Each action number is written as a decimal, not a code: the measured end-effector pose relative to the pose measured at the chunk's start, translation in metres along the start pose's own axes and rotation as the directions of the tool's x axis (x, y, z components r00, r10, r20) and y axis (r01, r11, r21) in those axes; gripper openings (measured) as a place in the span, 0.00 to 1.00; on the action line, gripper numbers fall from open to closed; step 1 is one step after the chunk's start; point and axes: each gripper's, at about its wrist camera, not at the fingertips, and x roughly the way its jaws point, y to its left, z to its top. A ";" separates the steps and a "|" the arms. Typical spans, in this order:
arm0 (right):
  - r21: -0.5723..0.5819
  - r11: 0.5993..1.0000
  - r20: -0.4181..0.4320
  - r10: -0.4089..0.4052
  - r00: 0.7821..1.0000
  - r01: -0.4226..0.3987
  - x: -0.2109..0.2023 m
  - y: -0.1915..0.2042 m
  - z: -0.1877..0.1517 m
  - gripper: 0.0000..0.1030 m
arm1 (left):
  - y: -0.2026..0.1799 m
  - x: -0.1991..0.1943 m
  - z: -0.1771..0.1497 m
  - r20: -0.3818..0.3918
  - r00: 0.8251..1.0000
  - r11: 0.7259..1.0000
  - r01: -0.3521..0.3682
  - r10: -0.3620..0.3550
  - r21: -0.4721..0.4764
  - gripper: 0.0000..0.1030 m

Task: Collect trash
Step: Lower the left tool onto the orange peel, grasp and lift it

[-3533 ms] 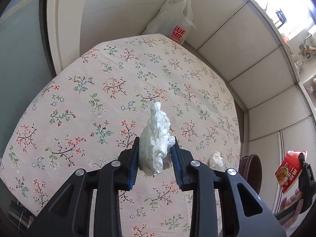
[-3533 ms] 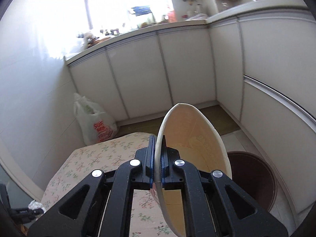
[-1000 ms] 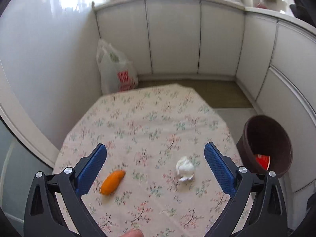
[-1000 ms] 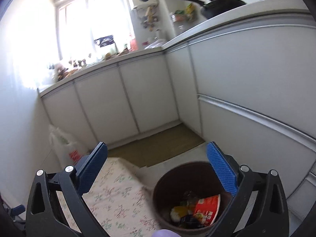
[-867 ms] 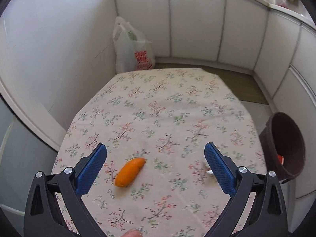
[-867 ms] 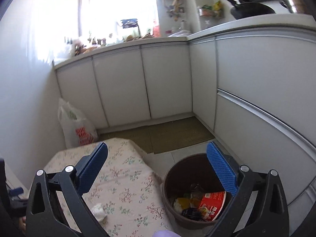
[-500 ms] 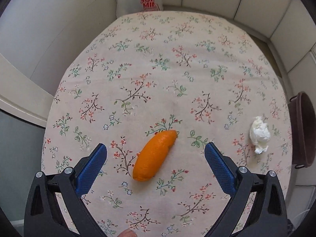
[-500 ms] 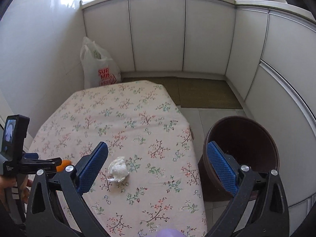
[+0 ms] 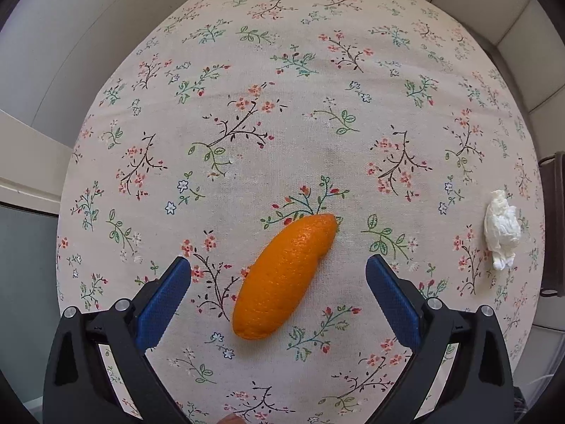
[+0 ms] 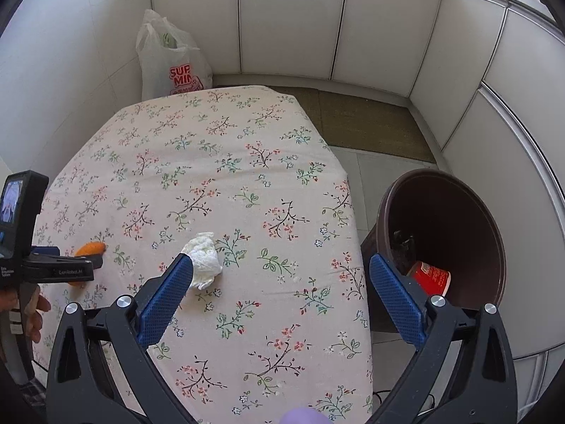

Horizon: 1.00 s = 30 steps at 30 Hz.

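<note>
We see a counter (image 9: 317,106) under a floral cloth, white cabinets (image 10: 289,21) around it and a plastic bag (image 10: 169,67) behind it. Our left gripper (image 9: 278,284) hangs over the counter, fingers spread either side of the peel (image 9: 284,277), not touching it. The tissue (image 9: 501,233) lies near the counter's right edge. Only the right view shows into the bin (image 10: 441,236) beside the counter, a red cup (image 10: 429,275) inside; our right gripper (image 10: 280,284) is spread wide, holding nothing.

— What is seen between the spread fingers of the left claw (image 9: 278,274)?
— An orange peel (image 9: 282,277), laid on the floral-clothed bench (image 9: 300,106).
— And farther right?
— A crumpled tissue (image 9: 501,235), near the bench edge.
</note>
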 end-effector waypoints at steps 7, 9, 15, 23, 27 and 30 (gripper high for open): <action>-0.071 0.997 -0.036 -0.022 0.999 0.019 0.008 0.012 -0.004 0.93 | -0.002 0.006 0.002 0.002 1.000 1.000 0.016 -0.016 -0.005 0.93; -0.070 0.997 -0.040 -0.023 0.999 0.020 0.009 0.012 -0.004 0.93 | -0.005 0.008 0.003 0.008 1.000 1.000 0.007 -0.007 0.007 0.87; -0.067 0.997 -0.069 -0.028 0.997 0.023 0.016 0.012 -0.005 0.93 | -0.015 0.013 0.001 -0.003 1.000 1.000 -0.007 0.007 0.021 0.63; -0.093 0.995 -0.089 -0.035 0.995 0.026 0.024 0.021 -0.006 0.93 | -0.027 0.006 -0.003 0.013 1.000 0.998 0.007 -0.008 0.062 0.38; -0.069 0.997 -0.137 0.013 0.990 -0.022 0.034 0.025 -0.006 0.93 | -0.028 0.002 -0.011 0.014 1.000 0.998 0.009 -0.010 0.064 0.35; -0.047 0.998 -0.191 0.035 0.981 -0.045 0.046 0.028 -0.007 0.93 | -0.026 -0.002 -0.019 0.025 1.000 0.998 0.000 -0.001 0.061 0.29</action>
